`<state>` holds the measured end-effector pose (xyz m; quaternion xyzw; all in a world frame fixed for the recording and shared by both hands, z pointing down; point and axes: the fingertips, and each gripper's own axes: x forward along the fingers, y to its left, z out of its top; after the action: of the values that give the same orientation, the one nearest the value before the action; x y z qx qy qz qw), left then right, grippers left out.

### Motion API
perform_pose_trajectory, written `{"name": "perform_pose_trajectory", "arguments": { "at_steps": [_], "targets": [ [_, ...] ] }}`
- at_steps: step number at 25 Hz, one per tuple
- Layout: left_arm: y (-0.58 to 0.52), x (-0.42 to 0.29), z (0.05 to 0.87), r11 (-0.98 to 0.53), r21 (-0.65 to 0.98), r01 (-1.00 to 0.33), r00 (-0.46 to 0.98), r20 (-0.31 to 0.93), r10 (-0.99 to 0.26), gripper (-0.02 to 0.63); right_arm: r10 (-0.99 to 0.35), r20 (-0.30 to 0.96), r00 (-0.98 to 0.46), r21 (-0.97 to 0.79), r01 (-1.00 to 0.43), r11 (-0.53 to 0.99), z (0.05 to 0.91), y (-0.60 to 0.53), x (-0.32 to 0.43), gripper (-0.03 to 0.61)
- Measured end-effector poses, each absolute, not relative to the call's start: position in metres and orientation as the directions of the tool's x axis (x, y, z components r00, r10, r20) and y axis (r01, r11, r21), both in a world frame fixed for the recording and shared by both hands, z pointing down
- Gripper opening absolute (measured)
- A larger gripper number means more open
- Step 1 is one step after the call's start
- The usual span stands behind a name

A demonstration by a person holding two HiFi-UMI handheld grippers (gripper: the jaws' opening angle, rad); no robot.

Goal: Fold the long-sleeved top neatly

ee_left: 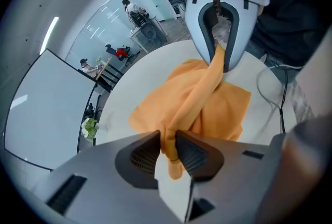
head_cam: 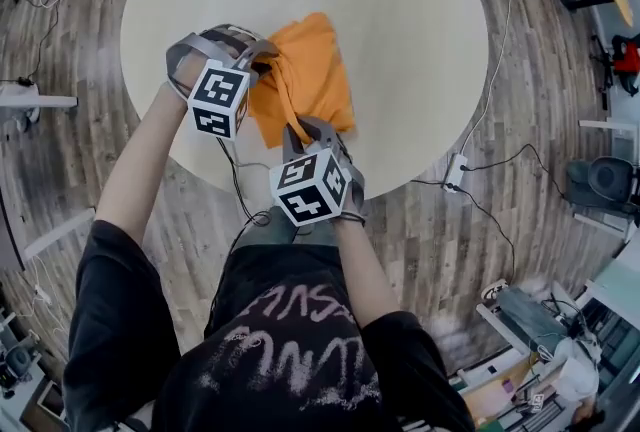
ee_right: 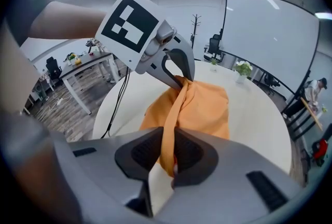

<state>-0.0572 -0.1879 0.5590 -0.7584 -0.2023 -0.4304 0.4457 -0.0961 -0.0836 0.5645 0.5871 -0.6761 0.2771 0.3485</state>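
- Long-sleeved top (head_cam: 318, 70): orange, lying bunched on the near part of the round table (head_cam: 420, 30). 1 edge is lifted into a taut band between the 2 grippers.
- Handling, as I judge it: light, soft and limp. It will sag and crease wherever it is unsupported, and thin layers may slide out of a slack pinch.
- Where to hold, as I judge it: hems, shoulder seams or cuffs, where the fabric is doubled and gives the pads more to bite on.
- Left gripper (ee_left: 167, 148): jaws narrowly apart, pads closed on a gathered fold of the top, with a short tail hanging below them.
- Right gripper (ee_right: 167, 151): jaws nearly together, clamping the other end of the same band.
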Motion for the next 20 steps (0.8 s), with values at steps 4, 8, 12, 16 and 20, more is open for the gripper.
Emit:
{"name": "perform_pose_trajectory", "arguments": {
  "at_steps": [4,8,12,16,20],
  "targets": [
    [-0.202,-0.081,0.564,-0.533,-0.523,0.665,0.567,0.818,-0.096,0.126,-0.579,0.808,-0.110,0.021,-0.977,0.214,0.574,-0.096,-0.121,0.061],
    [-0.213,-0.109,0.568,-0.541,-0.532,0.652,0.564,0.816,-0.124,0.169,-0.577,0.803,-0.148,0.008,-0.966,0.259,0.579,-0.102,-0.144,0.071],
    [-0.223,-0.132,0.579,-0.549,-0.522,0.652,0.535,0.831,-0.155,0.175,-0.591,0.777,-0.219,-0.043,-0.954,0.297,0.576,-0.109,-0.165,0.086],
    [-0.228,-0.146,0.594,-0.558,-0.507,0.657,0.500,0.847,-0.180,0.175,-0.595,0.745,-0.303,-0.130,-0.940,0.316,0.574,-0.115,-0.184,0.107],
    [-0.230,-0.155,0.605,-0.588,-0.499,0.636,0.493,0.849,-0.188,0.178,-0.584,0.741,-0.331,-0.126,-0.923,0.363,0.572,-0.114,-0.201,0.109]
  ]
}}
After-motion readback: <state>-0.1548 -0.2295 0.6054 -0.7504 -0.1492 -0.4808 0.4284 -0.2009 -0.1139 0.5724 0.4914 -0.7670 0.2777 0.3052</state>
